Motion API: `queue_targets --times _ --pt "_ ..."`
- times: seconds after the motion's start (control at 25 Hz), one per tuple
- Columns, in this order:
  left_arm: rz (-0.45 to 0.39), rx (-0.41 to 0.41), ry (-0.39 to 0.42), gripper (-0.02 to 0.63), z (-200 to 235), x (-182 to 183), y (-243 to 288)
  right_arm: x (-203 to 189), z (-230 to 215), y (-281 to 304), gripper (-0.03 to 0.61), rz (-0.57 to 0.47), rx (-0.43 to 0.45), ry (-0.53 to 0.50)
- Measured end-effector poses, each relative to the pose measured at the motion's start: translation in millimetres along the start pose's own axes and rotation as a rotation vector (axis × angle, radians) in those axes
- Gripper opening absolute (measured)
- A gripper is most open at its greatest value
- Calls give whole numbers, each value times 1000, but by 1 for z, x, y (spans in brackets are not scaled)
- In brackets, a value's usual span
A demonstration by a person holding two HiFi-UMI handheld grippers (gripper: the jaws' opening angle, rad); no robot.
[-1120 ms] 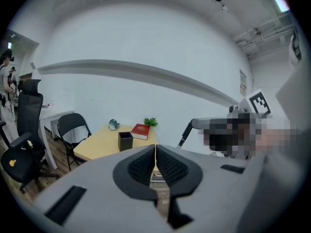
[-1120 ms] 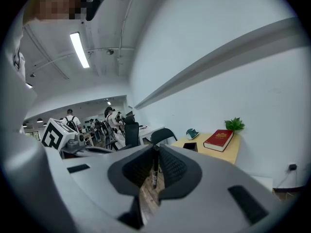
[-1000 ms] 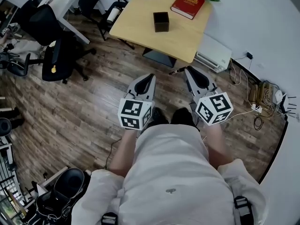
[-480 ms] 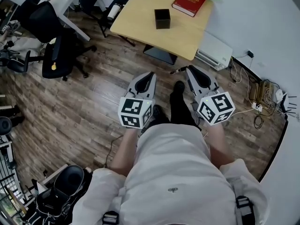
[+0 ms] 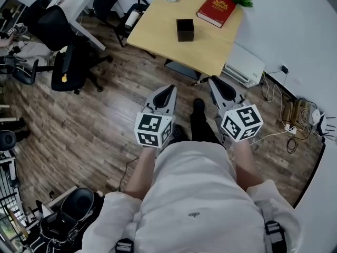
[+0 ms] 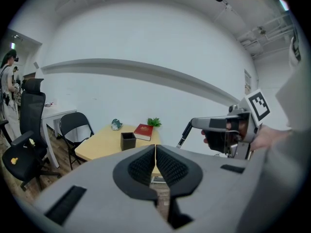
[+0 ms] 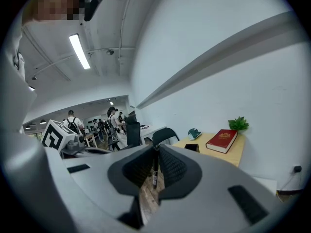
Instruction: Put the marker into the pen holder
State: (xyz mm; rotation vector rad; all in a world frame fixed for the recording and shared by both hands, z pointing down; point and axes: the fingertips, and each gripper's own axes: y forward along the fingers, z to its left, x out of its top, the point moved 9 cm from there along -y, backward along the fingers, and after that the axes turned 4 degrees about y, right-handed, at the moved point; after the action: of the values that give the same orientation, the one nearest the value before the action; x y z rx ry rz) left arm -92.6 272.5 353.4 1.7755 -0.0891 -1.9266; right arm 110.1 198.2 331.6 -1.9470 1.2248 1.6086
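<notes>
Wood-plank floor underfoot, left gripper with jaws pressed together on nothing, right gripper pinching slim black marker, well beyond them light wooden table carrying black square pen holder, red hardcover book farther back.

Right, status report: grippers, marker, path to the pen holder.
Left gripper shut, empty. Right gripper shut on marker. Pen holder on wooden table ahead, some floor between. Nothing blocking; red book sits beyond it.
</notes>
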Motion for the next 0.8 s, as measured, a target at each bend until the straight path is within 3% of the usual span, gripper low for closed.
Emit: queue_targets --times 0.8 --pt "43 44 -8 9 30 45 107 45 -100 81 37 14 45 59"
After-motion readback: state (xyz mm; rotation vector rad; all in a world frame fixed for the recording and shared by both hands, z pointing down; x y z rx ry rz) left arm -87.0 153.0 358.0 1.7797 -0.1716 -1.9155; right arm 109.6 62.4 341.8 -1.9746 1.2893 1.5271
